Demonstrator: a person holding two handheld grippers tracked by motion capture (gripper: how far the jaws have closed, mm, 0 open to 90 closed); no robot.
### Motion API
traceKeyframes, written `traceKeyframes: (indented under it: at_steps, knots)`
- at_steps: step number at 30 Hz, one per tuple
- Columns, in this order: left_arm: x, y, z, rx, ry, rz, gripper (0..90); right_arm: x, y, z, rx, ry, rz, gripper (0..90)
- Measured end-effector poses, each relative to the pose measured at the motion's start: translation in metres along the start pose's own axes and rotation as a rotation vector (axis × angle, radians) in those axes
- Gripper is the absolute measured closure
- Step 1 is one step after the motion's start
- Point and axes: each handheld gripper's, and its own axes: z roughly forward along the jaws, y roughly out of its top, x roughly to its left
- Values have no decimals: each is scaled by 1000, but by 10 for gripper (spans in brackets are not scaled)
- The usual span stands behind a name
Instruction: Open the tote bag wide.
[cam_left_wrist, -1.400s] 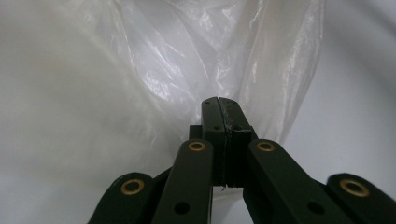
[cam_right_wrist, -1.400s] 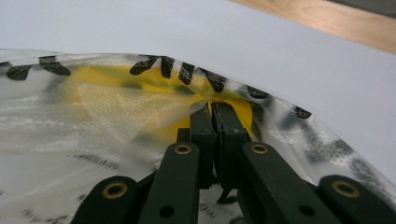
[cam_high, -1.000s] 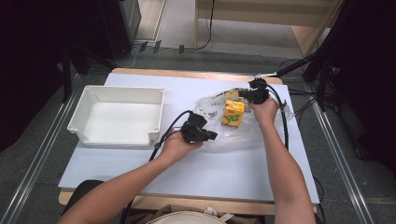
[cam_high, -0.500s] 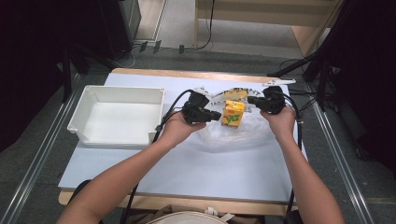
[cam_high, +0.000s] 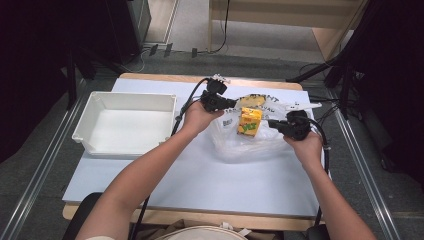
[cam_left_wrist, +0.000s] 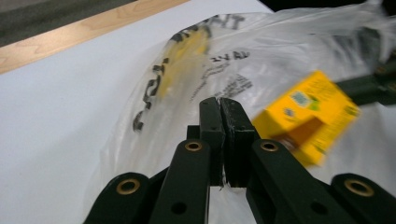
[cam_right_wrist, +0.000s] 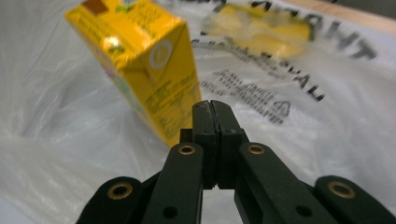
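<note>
Both pairs of tongs are closed, black ridged pads pressed flat together. The left tongs (cam_left_wrist: 219, 137) pinch a fold of the thin, crinkled clear plastic bag (cam_high: 250, 142); the right tongs (cam_right_wrist: 215, 140) look to pinch the film too, though the fold between their pads is hard to make out. Inside the bag a glossy yellow carton (cam_high: 249, 121), box-shaped with a folded top, stands tilted near the tabletop's (cam_high: 200, 180) far edge, between the two tongs. Since a second ago the left hand (cam_high: 197, 117) has moved toward the far edge and the right hand (cam_high: 305, 147) has drawn nearer, spreading the bag. Both forearms reach forward, the hands wrapped around the tongs' bodies. A white rectangular plastic bin (cam_high: 125, 125) sits at the left edge.
</note>
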Motion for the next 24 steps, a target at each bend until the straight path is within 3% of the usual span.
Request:
traceKeyframes:
  at_steps: [4, 6, 8, 14, 21, 24]
  knots:
    - [11, -2, 26, 35, 54, -9, 889, 2, -17, 5, 33, 12, -15, 900]
    - [19, -4, 36, 41, 44, -55, 888, 4, -25, 7, 54, 23, -25, 900]
    - [23, -7, 46, 47, 65, -75, 889, 5, -32, 9, 73, 30, -28, 900]
    - [30, -18, 67, 87, 94, -64, 890, 3, -55, 13, 98, 45, -21, 900]
    - [36, -23, 78, 84, 104, -81, 893, 4, -67, 9, 59, 65, -34, 896]
    - [37, -24, 79, 73, 133, -60, 897, 6, -70, 5, 63, 72, -45, 895]
